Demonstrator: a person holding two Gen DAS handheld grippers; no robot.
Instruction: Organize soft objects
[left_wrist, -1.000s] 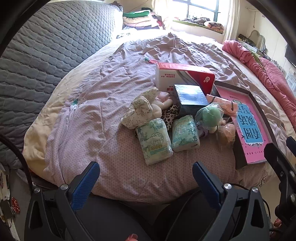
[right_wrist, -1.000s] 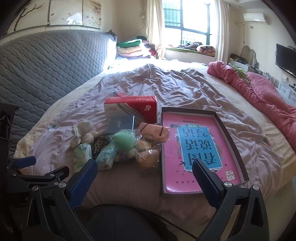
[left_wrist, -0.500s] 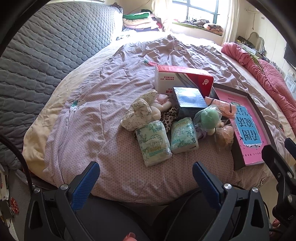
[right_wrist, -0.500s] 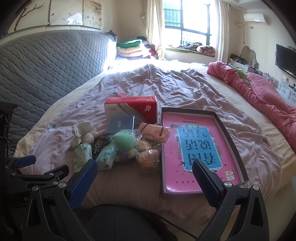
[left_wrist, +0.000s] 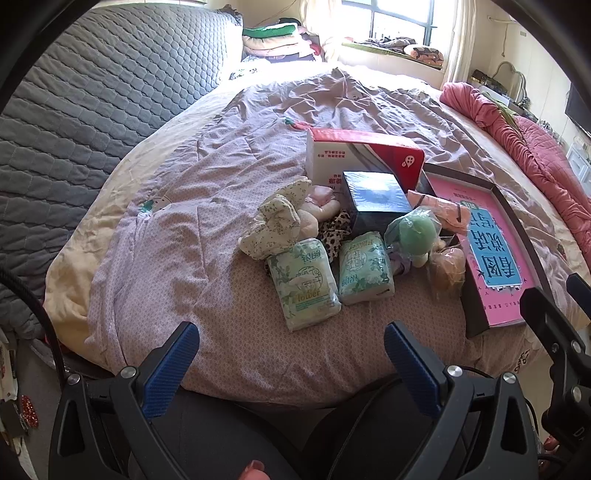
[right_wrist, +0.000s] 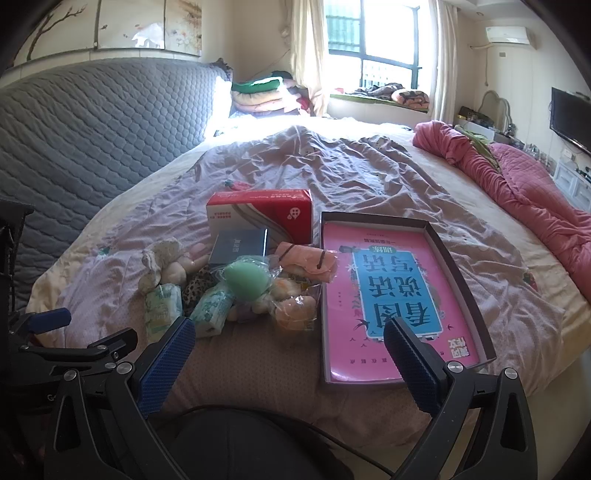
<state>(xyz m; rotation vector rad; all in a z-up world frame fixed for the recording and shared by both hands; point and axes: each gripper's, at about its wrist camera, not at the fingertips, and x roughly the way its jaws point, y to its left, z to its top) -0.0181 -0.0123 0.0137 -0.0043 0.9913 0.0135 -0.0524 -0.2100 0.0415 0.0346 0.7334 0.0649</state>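
Blue-padded left tool (left_wrist: 291, 363) and right tool (right_wrist: 288, 358): both spread wide, holding nothing, touching nothing, hanging off the near edge of the bed (left_wrist: 236, 325). Left one sits just left of the right one in the right wrist view.

Open room: bare strip of lilac dotted quilt (left_wrist: 166, 266) between the tools and the pile; wide bare stretch to the left and far behind the boxes. Pink blanket (right_wrist: 517, 177) bunched along the far right edge. Grey quilted headboard (right_wrist: 96, 122) on the left.

Soft objects clustered mid-bed, touching one another:
- two green-printed tissue packs (left_wrist: 303, 282) (left_wrist: 365, 266) nearest, side by side
- floral cloth doll (left_wrist: 275, 221) behind the left pack, on leopard-print fabric (left_wrist: 334, 234)
- green plush in clear bag (left_wrist: 415, 230), bagged orange plush (left_wrist: 447, 264) just beside the tray wall
- pink rolled cloth (right_wrist: 308, 261) lapping the tray's left rim

Containers: dark shallow box tray (right_wrist: 458, 273) right of the pile, holds only a pink booklet (right_wrist: 395, 291). Dark blue box (left_wrist: 375, 197) and red-white carton (left_wrist: 364, 157) behind the pile, both closed.
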